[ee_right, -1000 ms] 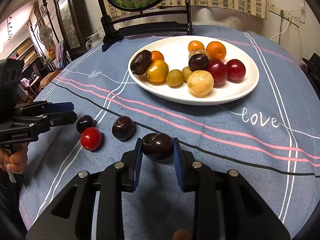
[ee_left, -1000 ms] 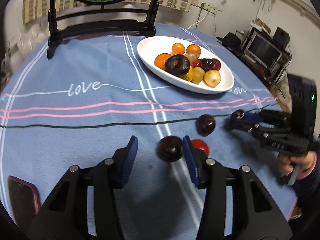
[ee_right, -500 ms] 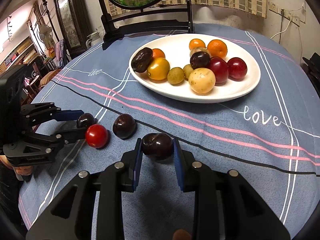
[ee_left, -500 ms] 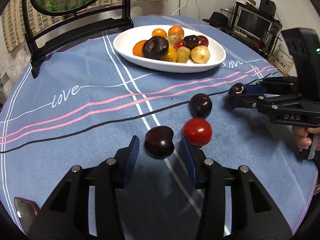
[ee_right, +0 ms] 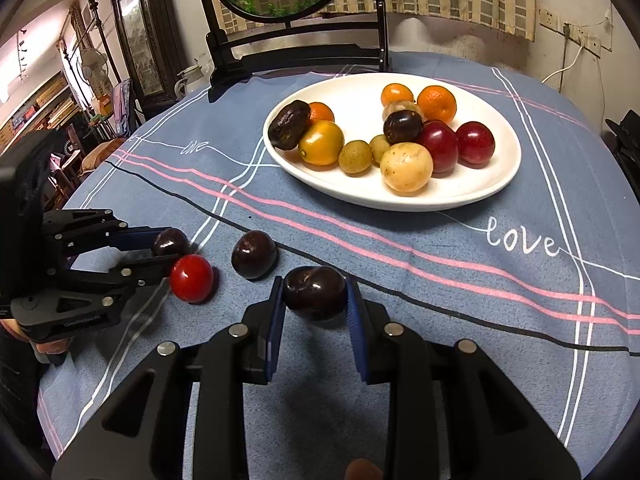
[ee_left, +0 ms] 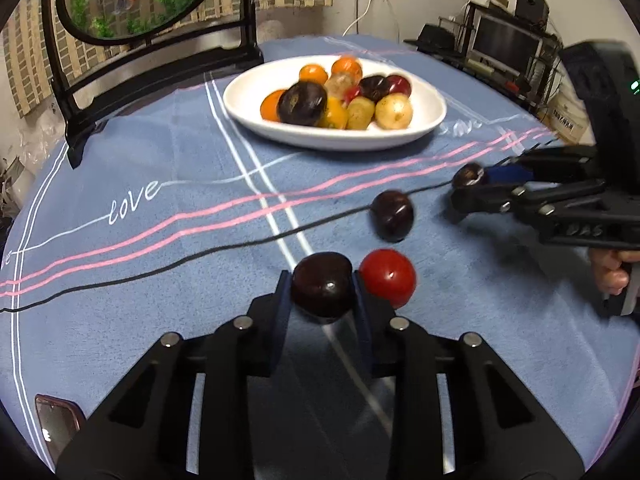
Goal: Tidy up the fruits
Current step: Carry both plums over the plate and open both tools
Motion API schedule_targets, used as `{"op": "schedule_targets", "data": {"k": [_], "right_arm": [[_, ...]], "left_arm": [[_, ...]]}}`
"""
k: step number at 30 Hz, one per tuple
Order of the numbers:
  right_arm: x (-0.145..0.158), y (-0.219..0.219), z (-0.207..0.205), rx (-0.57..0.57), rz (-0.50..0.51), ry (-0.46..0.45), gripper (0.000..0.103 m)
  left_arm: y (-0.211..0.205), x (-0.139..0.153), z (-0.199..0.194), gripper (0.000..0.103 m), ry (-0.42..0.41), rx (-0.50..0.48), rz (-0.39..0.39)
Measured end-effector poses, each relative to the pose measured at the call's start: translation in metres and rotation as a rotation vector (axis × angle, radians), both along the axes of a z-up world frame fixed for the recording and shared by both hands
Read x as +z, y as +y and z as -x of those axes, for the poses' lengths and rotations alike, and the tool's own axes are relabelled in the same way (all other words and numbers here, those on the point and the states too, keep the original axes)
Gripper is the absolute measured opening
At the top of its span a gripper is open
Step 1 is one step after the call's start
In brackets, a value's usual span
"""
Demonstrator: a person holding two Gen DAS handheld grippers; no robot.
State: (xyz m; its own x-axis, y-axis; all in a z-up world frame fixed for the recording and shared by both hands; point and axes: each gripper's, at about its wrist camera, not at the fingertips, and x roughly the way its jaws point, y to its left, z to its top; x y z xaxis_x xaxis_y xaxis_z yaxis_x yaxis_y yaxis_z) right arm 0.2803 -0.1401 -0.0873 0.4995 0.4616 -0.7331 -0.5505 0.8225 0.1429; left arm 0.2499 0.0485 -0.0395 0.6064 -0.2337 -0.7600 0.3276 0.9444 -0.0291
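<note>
My left gripper (ee_left: 322, 294) is shut on a dark plum (ee_left: 323, 283) just above the blue tablecloth; it also shows in the right wrist view (ee_right: 170, 242). A red tomato (ee_left: 387, 278) lies right beside it, and another dark plum (ee_left: 394, 215) lies further on. My right gripper (ee_right: 314, 300) is shut on a dark plum (ee_right: 315, 292); it shows at the right of the left wrist view (ee_left: 469, 176). The white plate (ee_right: 472, 190) with several fruits stands beyond.
A black mirror stand (ee_right: 296, 52) stands at the table's far edge behind the plate. A phone (ee_left: 54, 420) lies at the near left. The tablecloth (ee_left: 160, 264) has pink, white and black stripes. Shelves and electronics (ee_left: 508, 44) stand off the table.
My left gripper has moved forward around the dark plum and closed on it. My right gripper has kept its plum and hardly moved.
</note>
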Motion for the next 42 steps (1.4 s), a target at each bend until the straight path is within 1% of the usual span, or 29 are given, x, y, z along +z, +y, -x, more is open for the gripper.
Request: {"op": "schedule_targets", "data": {"k": [2, 3, 5, 6, 8, 9, 10, 12, 14, 15, 18, 21, 23, 25, 26, 27, 29, 30, 31, 33, 34, 36, 38, 39, 41, 42], "right_arm": [[0.001, 0.0, 0.0, 0.001, -0.004, -0.001, 0.03], [0.002, -0.001, -0.001, 0.002, -0.01, 0.0, 0.03], [0.005, -0.004, -0.003, -0.002, -0.035, 0.001, 0.03], [0.008, -0.006, -0.005, -0.013, -0.055, -0.009, 0.03], [0.017, -0.01, -0.008, -0.031, -0.082, -0.051, 0.03], [0.023, -0.012, -0.012, -0.047, -0.094, -0.086, 0.03], [0.029, -0.014, -0.017, -0.066, -0.106, -0.119, 0.03], [0.035, -0.018, -0.03, -0.095, -0.116, -0.144, 0.03], [0.038, -0.023, -0.047, -0.131, -0.125, -0.155, 0.03], [0.039, -0.024, -0.055, -0.142, -0.126, -0.159, 0.03], [0.039, -0.027, -0.081, -0.17, -0.124, -0.164, 0.03], [0.038, -0.028, -0.104, -0.186, -0.124, -0.16, 0.03], [0.037, -0.027, -0.117, -0.187, -0.127, -0.161, 0.03], [0.037, -0.027, -0.126, -0.19, -0.131, -0.164, 0.033], [0.038, -0.028, -0.129, -0.198, -0.134, -0.164, 0.04], [0.039, -0.03, -0.129, -0.21, -0.14, -0.165, 0.041], [0.042, -0.033, -0.124, -0.206, -0.149, -0.165, 0.041], [0.045, -0.034, -0.118, -0.196, -0.151, -0.168, 0.041], [0.047, -0.034, -0.112, -0.191, -0.155, -0.175, 0.041], [0.052, -0.033, -0.094, -0.166, -0.165, -0.182, 0.041], [0.053, -0.031, -0.084, -0.149, -0.167, -0.182, 0.041], [0.053, -0.027, -0.064, -0.104, -0.167, -0.175, 0.041], [0.047, -0.016, -0.046, -0.041, -0.143, -0.162, 0.041], [0.04, -0.008, -0.036, -0.006, -0.113, -0.15, 0.041], [0.026, 0.007, -0.023, 0.051, -0.064, -0.124, 0.041], [0.017, 0.018, -0.015, 0.083, -0.028, -0.114, 0.041]], "left_arm": [[0.0, 0.008, 0.003, 0.03, -0.019, -0.002, 0.036], [0.0, 0.014, 0.004, 0.03, -0.026, -0.004, 0.069], [-0.001, 0.022, 0.002, 0.03, -0.031, 0.002, 0.105], [-0.002, 0.029, -0.002, 0.03, -0.036, 0.012, 0.124], [-0.006, 0.038, -0.011, 0.03, -0.054, 0.034, 0.13], [-0.009, 0.047, -0.022, 0.03, -0.069, 0.05, 0.131], [-0.012, 0.052, -0.031, 0.03, -0.082, 0.058, 0.126], [-0.022, 0.059, -0.051, 0.03, -0.108, 0.089, 0.094], [-0.029, 0.063, -0.075, 0.03, -0.103, 0.116, 0.08], [-0.035, 0.064, -0.092, 0.03, -0.098, 0.134, 0.069], [-0.045, 0.062, -0.124, 0.03, -0.094, 0.162, 0.035], [-0.05, 0.059, -0.148, 0.03, -0.08, 0.174, 0.011], [-0.054, 0.056, -0.164, 0.03, -0.075, 0.186, -0.019], [-0.053, 0.056, -0.173, 0.031, -0.072, 0.204, -0.037], [-0.052, 0.055, -0.176, 0.038, -0.068, 0.22, -0.047], [-0.05, 0.057, -0.176, 0.058, -0.075, 0.235, -0.058], [-0.047, 0.063, -0.167, 0.07, -0.125, 0.267, -0.075], [-0.045, 0.067, -0.159, 0.072, -0.145, 0.276, -0.086], [-0.044, 0.07, -0.155, 0.074, -0.146, 0.279, -0.089], [-0.037, 0.075, -0.136, 0.085, -0.162, 0.309, -0.084], [-0.034, 0.076, -0.126, 0.087, -0.174, 0.322, -0.081], [-0.025, 0.077, -0.099, 0.096, -0.196, 0.35, -0.077], [-0.015, 0.073, -0.078, 0.097, -0.205, 0.378, -0.069], [-0.009, 0.068, -0.067, 0.097, -0.2, 0.397, -0.067], [0.002, 0.057, -0.053, 0.097, -0.173, 0.425, -0.058], [0.011, 0.05, -0.045, 0.097, -0.156, 0.444, -0.037]]}}
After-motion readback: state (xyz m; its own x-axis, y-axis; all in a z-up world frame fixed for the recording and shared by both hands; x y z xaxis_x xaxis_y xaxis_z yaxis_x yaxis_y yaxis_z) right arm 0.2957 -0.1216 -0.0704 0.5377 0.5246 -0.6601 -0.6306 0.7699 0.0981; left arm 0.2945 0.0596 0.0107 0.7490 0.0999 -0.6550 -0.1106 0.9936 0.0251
